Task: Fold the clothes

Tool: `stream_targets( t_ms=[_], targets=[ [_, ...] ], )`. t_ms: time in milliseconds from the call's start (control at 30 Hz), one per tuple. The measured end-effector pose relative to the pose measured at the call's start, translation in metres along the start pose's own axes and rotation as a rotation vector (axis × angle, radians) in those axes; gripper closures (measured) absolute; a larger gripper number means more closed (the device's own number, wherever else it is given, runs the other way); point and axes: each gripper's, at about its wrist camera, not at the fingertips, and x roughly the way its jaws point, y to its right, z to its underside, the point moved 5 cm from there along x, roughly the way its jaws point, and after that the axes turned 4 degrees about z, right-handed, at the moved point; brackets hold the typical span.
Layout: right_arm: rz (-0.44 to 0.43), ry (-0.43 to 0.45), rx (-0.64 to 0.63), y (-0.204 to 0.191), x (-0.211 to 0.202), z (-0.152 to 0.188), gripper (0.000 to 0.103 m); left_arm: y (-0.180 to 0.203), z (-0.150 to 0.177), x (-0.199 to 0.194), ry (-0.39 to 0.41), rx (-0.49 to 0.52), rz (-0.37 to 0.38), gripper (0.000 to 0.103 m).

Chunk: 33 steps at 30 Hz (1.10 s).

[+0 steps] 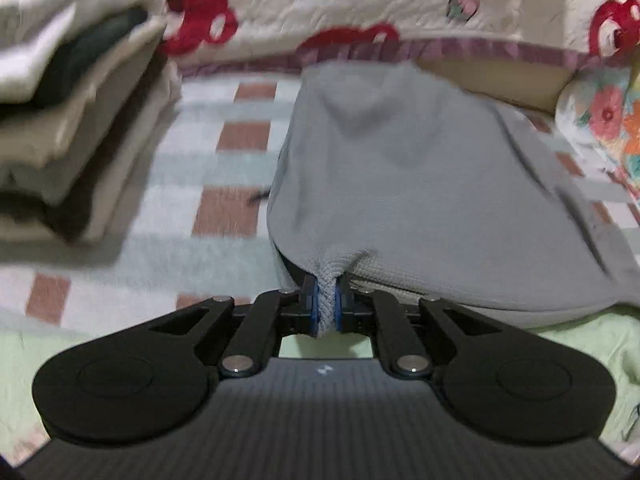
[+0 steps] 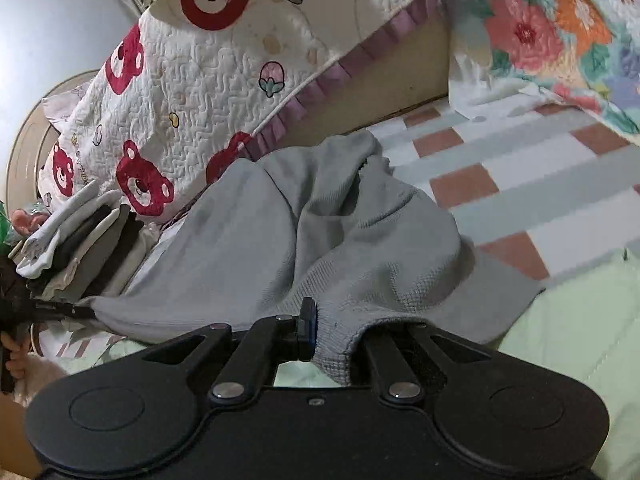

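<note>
We are holding a grey knitted garment [image 1: 420,184] with both tools, and it is lying spread over a checked blanket [image 1: 224,184] of pale green, white and brick-red squares. Our left gripper [image 1: 327,304] is clamped on a bunched fold of the garment's near edge, the ribbed knit pinched upright between the two blue-faced pads [image 1: 314,306], with the cloth billowing away from the jaws toward the far side of the bed. Our right gripper [image 2: 332,332] is also closed on the grey knitted garment [image 2: 280,232]; its left blue pad [image 2: 310,322] is pressing against the hem, while the cloth is draping over and hiding the right finger. In the right wrist view the garment is rising in loose folds between the two held points, and its far end is reaching the foot of a white quilt printed with red bears [image 2: 160,92], edged with a purple ruffle [image 2: 344,64]. A stack of folded clothes [image 1: 76,120], in cream, white and dark layers, is sitting on the blanket to the left of the garment, just apart from it; the left wrist view is blurring it. A floral quilt [image 2: 552,28] is lying at the far right corner, and a pale green sheet [image 2: 580,340] is showing nearest to us, under the garment's near edge.
</note>
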Motion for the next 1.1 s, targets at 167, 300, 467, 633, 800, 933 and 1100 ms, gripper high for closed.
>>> stream_targets(
  t_ms=[167, 300, 467, 633, 800, 933, 1100],
  targets=[
    [-0.055, 0.063, -0.077, -0.026, -0.026, -0.027, 0.099, 0.011, -0.018, -0.035, 0.065, 0.038, -0.017, 0.096],
    [-0.041, 0.006, -0.215, -0.049, -0.032, -0.017, 0.099, 0.01, -0.004, -0.043, 0.002, 0.066, -0.069, 0.096],
    [-0.033, -0.126, -0.188, -0.045, -0.011, 0.026, 0.099, -0.013, 0.023, -0.026, -0.129, -0.027, -0.035, 0.096],
    [-0.057, -0.117, -0.212, -0.055, -0.012, 0.026, 0.098, -0.026, 0.032, -0.026, -0.174, -0.098, 0.002, 0.096],
    [-0.091, -0.122, -0.217, -0.055, -0.021, 0.02, 0.097, -0.015, 0.029, -0.04, -0.159, -0.05, -0.007, 0.096],
    [-0.056, -0.209, -0.211, -0.046, -0.003, 0.045, 0.097, -0.014, 0.037, -0.032, -0.225, -0.035, -0.035, 0.096],
    [-0.073, -0.248, -0.219, -0.05, -0.003, 0.052, 0.093, -0.012, 0.047, -0.022, -0.306, -0.017, -0.069, 0.092]
  ],
)
